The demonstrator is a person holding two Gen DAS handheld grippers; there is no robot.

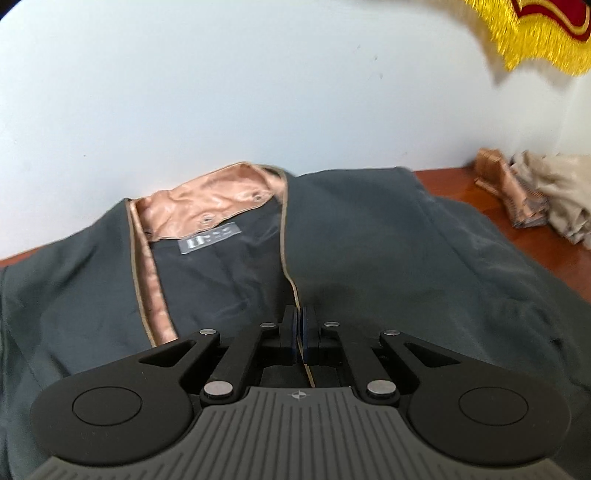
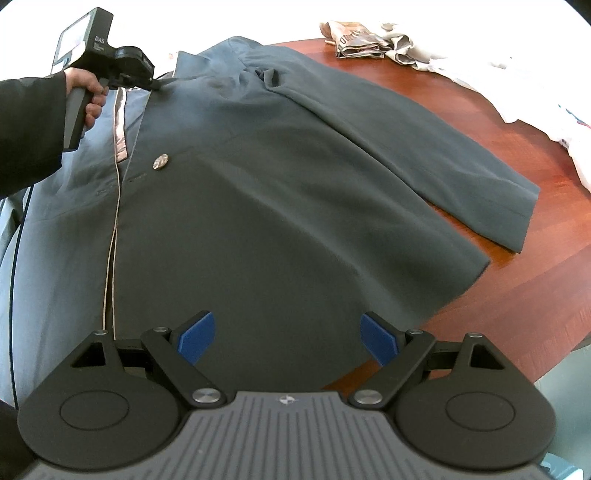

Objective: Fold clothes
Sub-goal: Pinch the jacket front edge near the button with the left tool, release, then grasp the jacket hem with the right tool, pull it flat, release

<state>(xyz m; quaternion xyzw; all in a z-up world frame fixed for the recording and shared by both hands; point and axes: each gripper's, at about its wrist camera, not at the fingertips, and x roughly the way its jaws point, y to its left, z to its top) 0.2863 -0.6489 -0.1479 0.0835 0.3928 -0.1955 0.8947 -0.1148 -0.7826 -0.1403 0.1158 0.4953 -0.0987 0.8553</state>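
A dark grey jacket [image 1: 388, 236] with a shiny peach collar lining [image 1: 207, 199] lies spread on a reddish wooden table [image 1: 458, 184]. My left gripper [image 1: 300, 314] is shut on the jacket's gold-piped front edge, just below the neckline. In the right wrist view the jacket [image 2: 280, 192] fills the middle, its sleeve [image 2: 436, 155] lying out to the right and a round button [image 2: 161, 161] on the front. A hand holds the left gripper [image 2: 157, 84] at the collar, top left. My right gripper [image 2: 288, 332] hovers wide open above the lower part of the jacket, nothing between its blue pads.
Folded tan and beige cloths [image 1: 532, 195] lie at the back right of the table, seen also as a pile [image 2: 373, 40] in the right wrist view. White cloth [image 2: 546, 99] lies along the right edge. A yellow-fringed red banner [image 1: 535, 33] hangs on the pale wall.
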